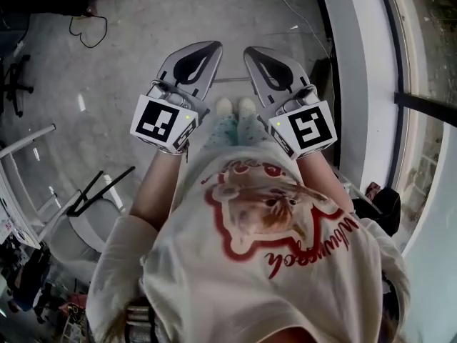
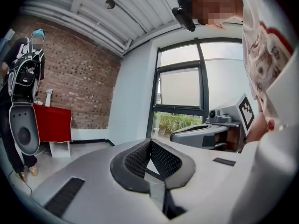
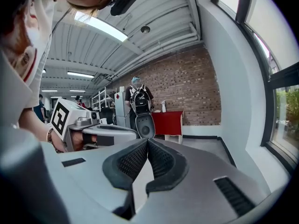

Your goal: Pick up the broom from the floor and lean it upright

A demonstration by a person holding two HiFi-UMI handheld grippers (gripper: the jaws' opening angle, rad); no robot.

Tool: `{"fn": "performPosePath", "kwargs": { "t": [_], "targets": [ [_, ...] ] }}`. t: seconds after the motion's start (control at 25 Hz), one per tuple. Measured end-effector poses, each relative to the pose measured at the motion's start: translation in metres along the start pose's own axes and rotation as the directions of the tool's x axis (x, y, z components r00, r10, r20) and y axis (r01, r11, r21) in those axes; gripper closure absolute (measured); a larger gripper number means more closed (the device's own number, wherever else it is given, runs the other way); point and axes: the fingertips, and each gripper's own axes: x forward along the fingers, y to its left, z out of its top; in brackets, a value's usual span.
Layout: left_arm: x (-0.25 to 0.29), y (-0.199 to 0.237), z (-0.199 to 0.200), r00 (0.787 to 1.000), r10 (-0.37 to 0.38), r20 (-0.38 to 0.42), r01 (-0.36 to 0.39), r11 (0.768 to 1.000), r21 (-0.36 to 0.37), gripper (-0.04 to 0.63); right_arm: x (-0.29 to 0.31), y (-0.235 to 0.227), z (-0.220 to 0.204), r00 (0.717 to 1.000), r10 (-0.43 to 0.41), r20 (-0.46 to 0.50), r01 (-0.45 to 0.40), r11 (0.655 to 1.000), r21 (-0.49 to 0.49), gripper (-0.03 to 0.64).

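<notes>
Head view: the person is holding both grippers out in front, side by side, above pale shoes (image 1: pixel 235 107) and a grey floor (image 1: pixel 143 56). The left gripper (image 1: pixel 208 48) and the right gripper (image 1: pixel 254 51) are angling slightly toward each other, with their tips near but apart.

Left gripper view: the jaws are meeting at the tips, clenched on nothing. A window (image 2: pixel 180 92) is showing beyond them.

Right gripper view: the jaws are likewise pressing pad to pad, with nothing between. A brick wall (image 3: pixel 187 92), a red bench (image 3: pixel 168 120) and a person wearing a backpack (image 3: pixel 139 99) are showing well beyond them.

No view is letting me pick out the broom with confidence. A thin pale line (image 1: pixel 232 79) is lying on the floor between the two grippers, too small to identify. Two dark rods (image 1: pixel 103 186) are showing just beside a grey chair (image 1: pixel 82 231) at lower left, and what they are is also unclear.

The person's torso (image 1: pixel 271 249) is filling the lower middle of the head view and hiding the floor beneath it. In both gripper views the gripper bodies are cutting off the nearby floor.
</notes>
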Motion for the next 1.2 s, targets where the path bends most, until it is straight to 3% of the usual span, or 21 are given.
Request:
{"fn": "performPosePath", "kwargs": {
  "t": [0.4,0.64,1.2],
  "targets": [
    [0.020,0.069,-0.071,0.989,0.148,-0.005,-0.148,0.988,-0.049,0.574,0.064,-0.033,-0.071,0.990,0.116,-0.078,-0.117,0.993,-0.010,0.594],
    [0.035,0.105,-0.153,0.972,0.223,-0.067,-0.228,0.970,-0.085,0.574,0.109,-0.044,-0.147,0.976,0.181,-0.121,-0.181,0.983,0.012,0.594],
    [0.048,0.155,-0.336,0.939,0.309,-0.149,-0.332,0.928,-0.170,0.574,0.178,-0.025,-0.334,0.918,0.304,-0.255,-0.313,0.950,0.006,0.594]
  ]
}}
